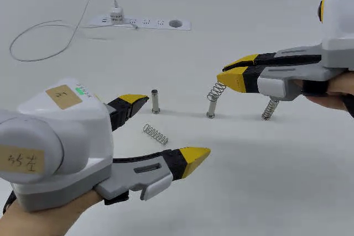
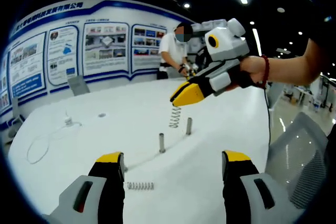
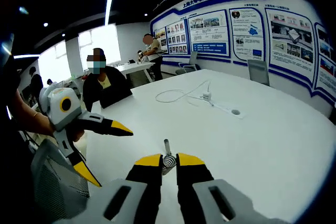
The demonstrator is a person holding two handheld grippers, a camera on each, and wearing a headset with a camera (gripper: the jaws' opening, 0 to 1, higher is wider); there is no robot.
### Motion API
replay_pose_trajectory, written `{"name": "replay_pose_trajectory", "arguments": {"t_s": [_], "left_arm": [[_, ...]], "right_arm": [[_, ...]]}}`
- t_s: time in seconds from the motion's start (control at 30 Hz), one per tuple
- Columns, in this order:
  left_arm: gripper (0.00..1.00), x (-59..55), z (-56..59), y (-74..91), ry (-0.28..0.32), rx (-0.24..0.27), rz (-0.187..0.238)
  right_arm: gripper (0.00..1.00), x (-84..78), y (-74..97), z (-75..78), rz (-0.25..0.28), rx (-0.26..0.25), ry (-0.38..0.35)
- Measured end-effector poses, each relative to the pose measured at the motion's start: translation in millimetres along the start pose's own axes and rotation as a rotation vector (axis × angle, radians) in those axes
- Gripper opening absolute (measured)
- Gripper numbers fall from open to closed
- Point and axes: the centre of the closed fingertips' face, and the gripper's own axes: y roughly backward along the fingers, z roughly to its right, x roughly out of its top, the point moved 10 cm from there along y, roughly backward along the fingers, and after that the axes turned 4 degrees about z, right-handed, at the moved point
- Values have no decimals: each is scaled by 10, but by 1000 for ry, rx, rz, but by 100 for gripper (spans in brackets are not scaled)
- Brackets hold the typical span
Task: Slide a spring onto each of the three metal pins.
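On the white table, a bare metal pin (image 1: 155, 101) stands upright at centre left. A loose spring (image 1: 155, 134) lies flat in front of it, between the jaws of my open left gripper (image 1: 165, 128). My right gripper (image 1: 231, 74) is shut on a second spring (image 1: 217, 90), which hangs tilted with its lower end at the top of the middle pin (image 1: 211, 110). A third pin carries a spring (image 1: 270, 109) under the right gripper. In the left gripper view, the loose spring (image 2: 140, 185) lies near the left jaw and the bare pin (image 2: 162, 143) stands beyond. In the right gripper view, the held spring (image 3: 167, 162) shows between the shut jaws.
A white power strip (image 1: 146, 22) with a plug and a looping cable (image 1: 38, 40) lies at the far left of the table. People (image 3: 102, 80) sit and stand beyond the table's far edge. A mesh chair (image 2: 302, 156) stands beside the table.
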Motion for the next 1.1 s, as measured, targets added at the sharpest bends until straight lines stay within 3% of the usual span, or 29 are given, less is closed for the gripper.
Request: {"name": "replay_pose_trajectory", "arguments": {"t_s": [0.43, 1.1], "left_arm": [[100, -69, -31, 1, -25, 2, -43], [100, -158, -89, 22, -16, 10, -76]], "right_arm": [[11, -24, -78, 143, -31, -39, 62], [11, -166, -250, 271, -98, -58, 143]]}}
